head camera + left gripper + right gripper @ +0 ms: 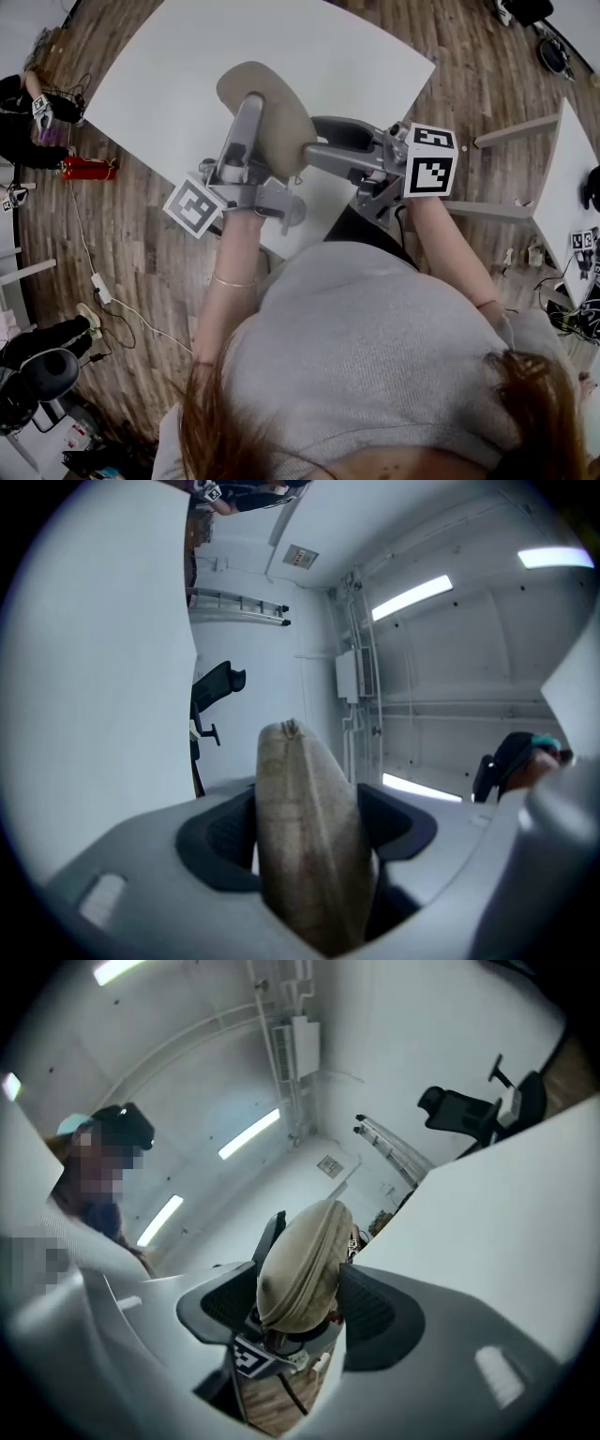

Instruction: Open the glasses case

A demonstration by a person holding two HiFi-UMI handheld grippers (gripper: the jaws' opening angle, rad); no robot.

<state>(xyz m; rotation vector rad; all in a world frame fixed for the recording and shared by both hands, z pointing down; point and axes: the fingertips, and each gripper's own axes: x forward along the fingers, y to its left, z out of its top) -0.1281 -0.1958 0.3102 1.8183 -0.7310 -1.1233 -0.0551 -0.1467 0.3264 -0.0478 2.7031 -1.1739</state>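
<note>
Beside marker cubes (430, 161), left gripper (307, 832) clamps glasses case (267, 117).

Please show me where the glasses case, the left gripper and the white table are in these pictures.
glasses case (286, 112), head view, on the middle of its beige shell.
left gripper (307, 832), left gripper view, midway between its fingertips.
white table (178, 66), head view, on a bare part of its top.
</note>
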